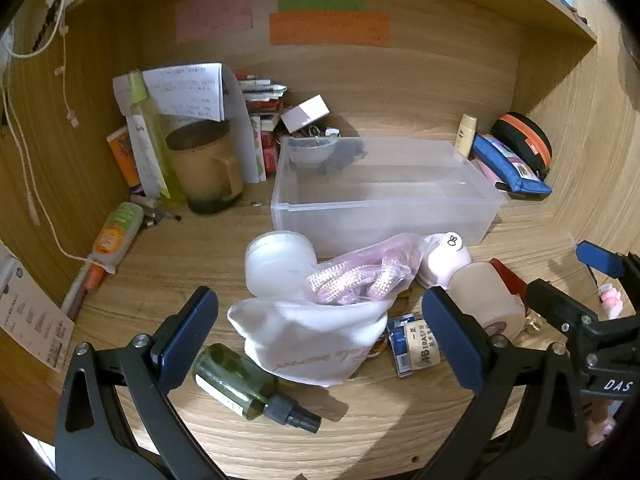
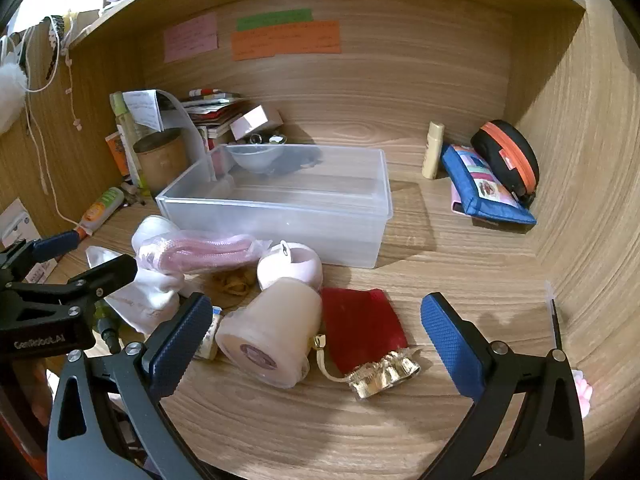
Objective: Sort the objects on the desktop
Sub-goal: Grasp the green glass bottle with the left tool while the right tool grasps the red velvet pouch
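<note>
A clear plastic bin [image 1: 384, 208] [image 2: 280, 216] stands on the wooden desk. In front of it lies a heap: a white cloth pouch [image 1: 312, 336], a bag of pink rope [image 1: 356, 276] [image 2: 200, 252], a white jar [image 1: 278, 262], a pink round case [image 2: 290, 266], a cream tape roll [image 2: 272, 332] [image 1: 486, 300], a red velvet pouch [image 2: 362, 326], a green spray bottle [image 1: 248, 386] and an eraser [image 1: 416, 344]. My left gripper [image 1: 332, 344] is open over the white pouch. My right gripper [image 2: 320, 344] is open around the tape roll and red pouch.
At the back left stand a brown mug [image 1: 206, 166], papers, bottles and stacked books [image 1: 262, 96]. A blue pouch [image 2: 482, 188], a black-orange case [image 2: 508, 156] and a small cream bottle [image 2: 433, 150] sit at the back right. Wooden walls enclose the desk.
</note>
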Motion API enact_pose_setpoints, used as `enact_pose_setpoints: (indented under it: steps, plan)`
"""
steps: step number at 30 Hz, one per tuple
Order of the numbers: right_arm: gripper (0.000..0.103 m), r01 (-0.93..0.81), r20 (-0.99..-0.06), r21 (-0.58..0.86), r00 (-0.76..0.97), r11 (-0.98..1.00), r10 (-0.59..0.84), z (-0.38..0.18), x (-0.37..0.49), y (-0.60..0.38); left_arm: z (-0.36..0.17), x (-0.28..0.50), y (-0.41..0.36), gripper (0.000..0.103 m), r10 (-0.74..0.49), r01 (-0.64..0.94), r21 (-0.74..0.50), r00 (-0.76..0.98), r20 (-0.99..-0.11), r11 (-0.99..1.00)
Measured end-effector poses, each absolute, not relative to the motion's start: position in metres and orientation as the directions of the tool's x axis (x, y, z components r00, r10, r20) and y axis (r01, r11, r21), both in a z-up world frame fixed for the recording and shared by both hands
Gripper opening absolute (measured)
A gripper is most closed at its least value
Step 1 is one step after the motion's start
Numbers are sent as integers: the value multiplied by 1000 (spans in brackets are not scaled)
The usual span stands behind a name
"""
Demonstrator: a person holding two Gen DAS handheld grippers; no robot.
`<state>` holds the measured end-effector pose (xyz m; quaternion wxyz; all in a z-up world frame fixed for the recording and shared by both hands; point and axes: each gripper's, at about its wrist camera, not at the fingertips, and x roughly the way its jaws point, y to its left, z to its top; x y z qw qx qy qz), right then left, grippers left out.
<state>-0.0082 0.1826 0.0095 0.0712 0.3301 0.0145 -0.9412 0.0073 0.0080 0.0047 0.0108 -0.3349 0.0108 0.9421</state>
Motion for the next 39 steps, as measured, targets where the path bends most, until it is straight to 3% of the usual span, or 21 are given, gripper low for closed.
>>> enact_pose_setpoints:
  steps: [14, 27, 31, 39]
  plan:
    - [103, 122, -617, 34, -778, -992, -116, 8, 2, 191, -2, 18, -5, 103, 8, -1, -12, -788, -616, -1000]
    - [103, 100, -608, 21, -788, -995, -92, 8, 9, 201, -6, 35, -23, 103, 120, -72, -101, -771, -625, -992]
    - [103, 92, -617, 1, -783, -996, -73, 3, 11, 209, -13, 37, -43, 103, 164, -68, -172, -749, -642, -983]
    - [103, 58, -687, 30, -724, -998, -63, -20, -1, 235, -38, 42, -71, 103, 144, -6, -199, -714, -685, -980]
